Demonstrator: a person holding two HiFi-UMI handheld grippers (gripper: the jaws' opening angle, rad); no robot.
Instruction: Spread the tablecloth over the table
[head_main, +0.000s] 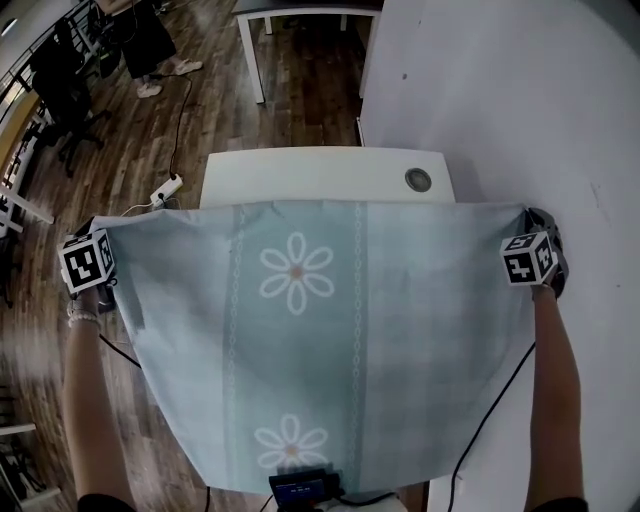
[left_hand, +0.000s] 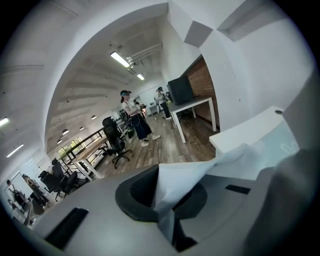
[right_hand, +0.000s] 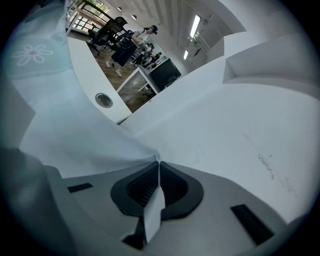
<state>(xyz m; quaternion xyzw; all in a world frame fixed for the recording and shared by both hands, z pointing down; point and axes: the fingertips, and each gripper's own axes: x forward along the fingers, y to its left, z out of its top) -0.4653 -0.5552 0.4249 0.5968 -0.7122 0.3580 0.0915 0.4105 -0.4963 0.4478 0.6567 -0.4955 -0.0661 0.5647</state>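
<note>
A pale teal tablecloth (head_main: 330, 340) with white daisies and striped bands hangs stretched between my two grippers over the near part of a small white table (head_main: 300, 175). My left gripper (head_main: 95, 262) is shut on the cloth's far left corner (left_hand: 172, 187). At the right, my right gripper (head_main: 535, 255) is shut on the far right corner (right_hand: 156, 200). In both gripper views a fold of the fabric is pinched between the dark pads. The cloth's far edge runs straight across the table's middle. Its near edge droops toward me and hides the table's front.
The table has a round metal grommet (head_main: 418, 180) near its back right corner. A white wall (head_main: 520, 110) stands close at the right. A power strip (head_main: 165, 189) and cable lie on the wood floor at the left. Another table (head_main: 300, 15), office chairs and people stand farther off.
</note>
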